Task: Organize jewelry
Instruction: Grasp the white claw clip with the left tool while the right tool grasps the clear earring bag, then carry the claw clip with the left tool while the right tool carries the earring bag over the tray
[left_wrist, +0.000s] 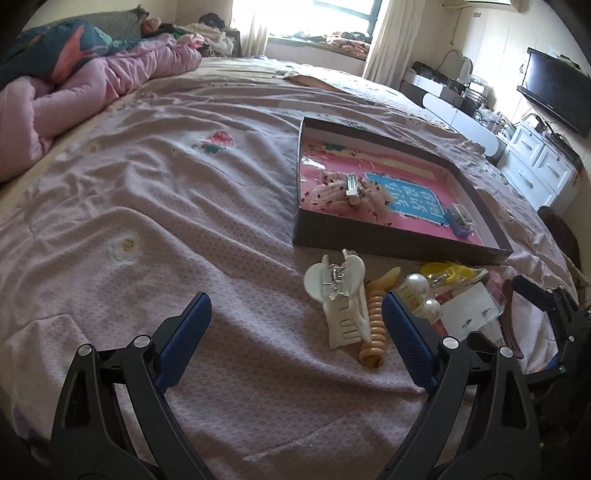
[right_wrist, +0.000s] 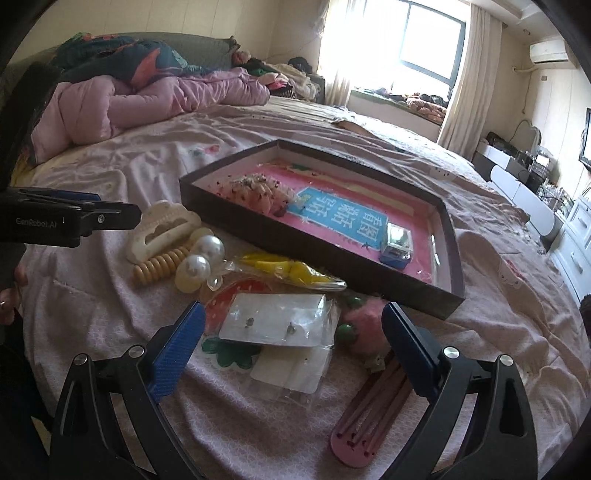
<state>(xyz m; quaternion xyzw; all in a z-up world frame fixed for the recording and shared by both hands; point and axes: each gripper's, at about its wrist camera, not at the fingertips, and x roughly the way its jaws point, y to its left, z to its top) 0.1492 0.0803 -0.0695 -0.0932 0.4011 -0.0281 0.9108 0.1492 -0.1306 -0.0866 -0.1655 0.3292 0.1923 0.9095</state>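
**Both grippers open over the accessory pile**

Your right gripper (right_wrist: 293, 347) hangs spread wide above the bagged earring card (right_wrist: 275, 325); your left gripper (left_wrist: 297, 325) gapes empty beside the white claw clip (left_wrist: 341, 306) and pearl clip (left_wrist: 424, 295). Beyond them, the dark box (left_wrist: 391, 242) holds a frilly pink hair clip (left_wrist: 347, 194) and a small blue clip (left_wrist: 459, 220). The bags' other contents are hard to make out.

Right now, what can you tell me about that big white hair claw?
The white claw looks like glossy cream plastic, with two rounded wings, a metal spring hinge and long curved teeth. It lies on its side on the pink bedsheet, outside the tray, jaws closed, touching the amber spiral clip beside it. No gripper holds it.
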